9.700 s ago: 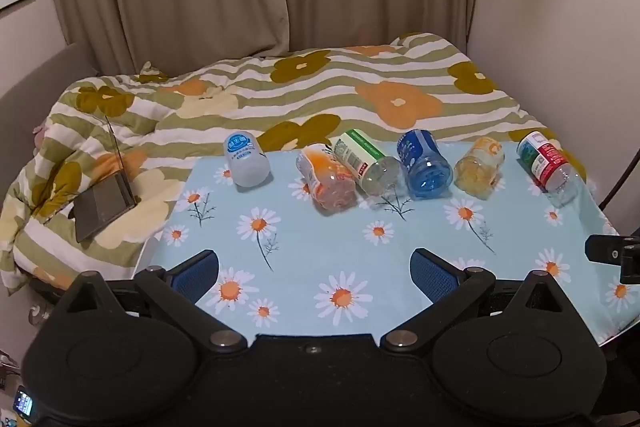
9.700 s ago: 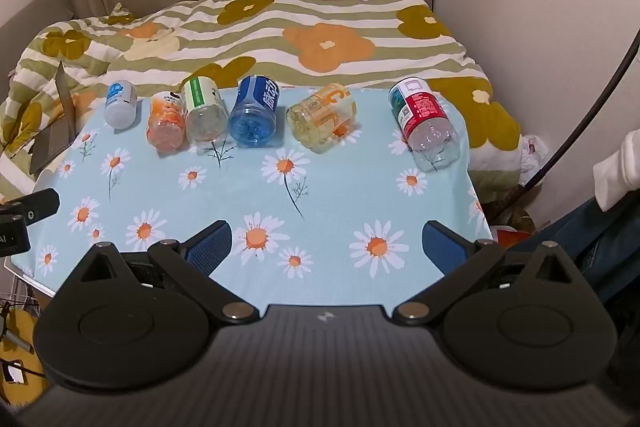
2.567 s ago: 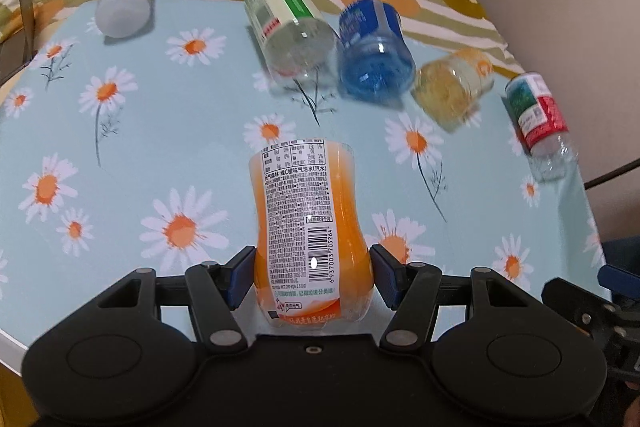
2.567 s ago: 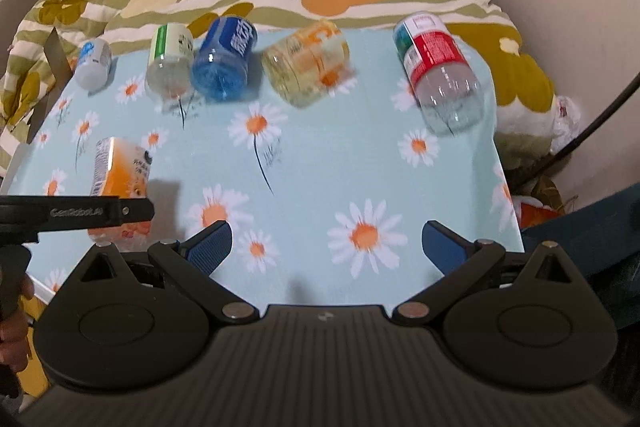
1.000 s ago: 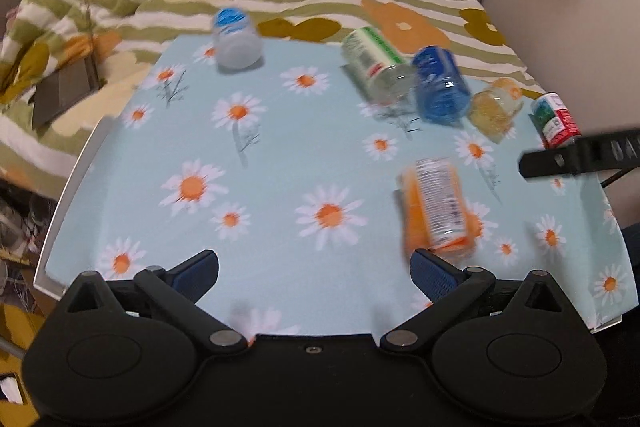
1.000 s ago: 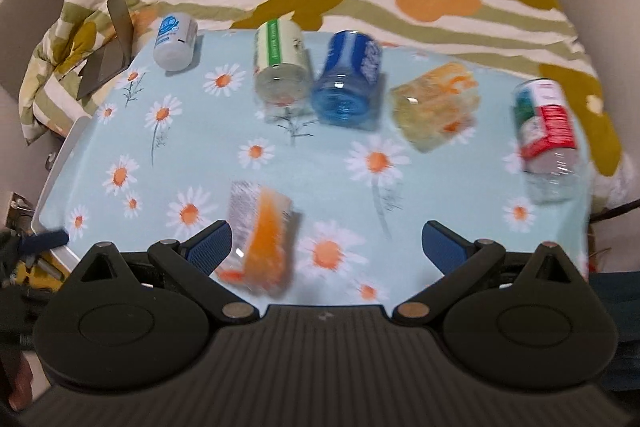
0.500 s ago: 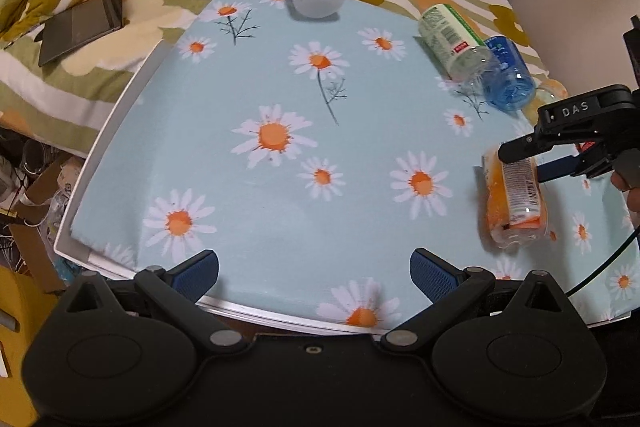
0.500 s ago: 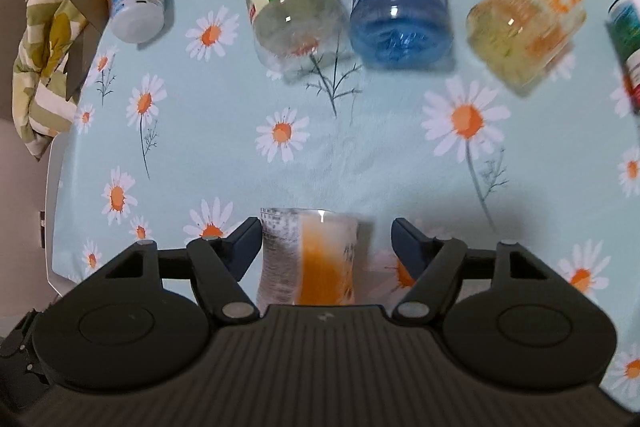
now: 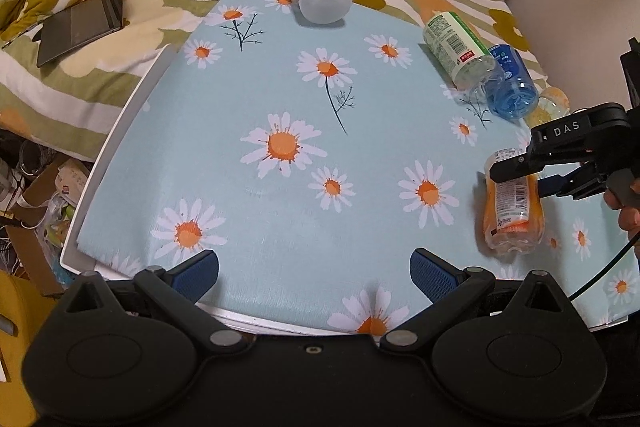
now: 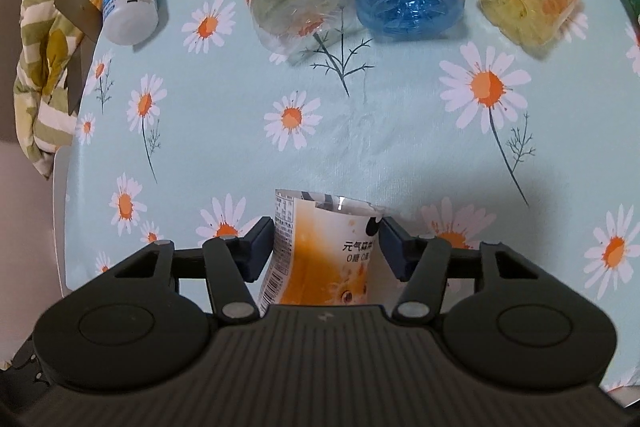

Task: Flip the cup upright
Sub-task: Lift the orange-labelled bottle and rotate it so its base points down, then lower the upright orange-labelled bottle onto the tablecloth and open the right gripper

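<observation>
Orange-labelled clear cup (image 10: 320, 259), lying sideways

Right gripper (image 10: 326, 247): pads flanked orange cup (image 10: 320, 251), seemingly touching.
Far row: four cups lay sideways on daisy cloth (image 10: 400, 147).
</observation>
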The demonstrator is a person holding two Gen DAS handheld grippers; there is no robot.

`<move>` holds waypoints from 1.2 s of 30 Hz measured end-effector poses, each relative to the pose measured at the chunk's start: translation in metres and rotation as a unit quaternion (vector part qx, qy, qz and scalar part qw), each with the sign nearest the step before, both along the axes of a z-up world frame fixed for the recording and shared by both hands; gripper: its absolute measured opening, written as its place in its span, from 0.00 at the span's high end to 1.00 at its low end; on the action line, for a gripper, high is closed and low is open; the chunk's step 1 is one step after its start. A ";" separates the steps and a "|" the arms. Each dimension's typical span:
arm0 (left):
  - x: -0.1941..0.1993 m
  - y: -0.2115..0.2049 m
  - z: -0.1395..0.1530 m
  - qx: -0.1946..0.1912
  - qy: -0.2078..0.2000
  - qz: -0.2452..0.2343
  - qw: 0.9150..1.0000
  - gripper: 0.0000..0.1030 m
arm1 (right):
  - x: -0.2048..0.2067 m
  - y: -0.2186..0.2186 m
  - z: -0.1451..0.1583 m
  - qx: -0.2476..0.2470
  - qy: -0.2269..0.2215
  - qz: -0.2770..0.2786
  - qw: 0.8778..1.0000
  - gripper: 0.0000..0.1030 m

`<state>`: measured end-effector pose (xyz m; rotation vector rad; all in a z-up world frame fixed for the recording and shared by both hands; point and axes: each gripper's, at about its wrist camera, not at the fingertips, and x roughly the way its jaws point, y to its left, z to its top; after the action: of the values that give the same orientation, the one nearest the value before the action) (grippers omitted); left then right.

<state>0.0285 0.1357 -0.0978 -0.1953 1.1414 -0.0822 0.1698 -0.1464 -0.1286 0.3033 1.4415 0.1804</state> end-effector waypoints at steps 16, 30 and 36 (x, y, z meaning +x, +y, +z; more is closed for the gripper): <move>-0.005 -0.011 0.018 0.015 -0.018 -0.013 1.000 0.00 | -0.030 -0.017 0.054 0.034 -0.110 -0.036 0.993 0.35; -0.013 -0.016 0.018 0.069 -0.043 -0.038 0.996 0.00 | -0.111 0.033 0.023 -0.137 -0.412 -0.018 0.901 0.35; -0.019 -0.012 0.014 0.089 -0.045 -0.044 0.994 0.00 | -0.122 0.037 -0.003 -0.150 -0.443 -0.022 0.884 0.34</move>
<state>0.0099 0.1233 -0.0835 0.0161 1.0616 -0.0663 0.0479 -0.1098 -0.1317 -0.0224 0.5322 0.0386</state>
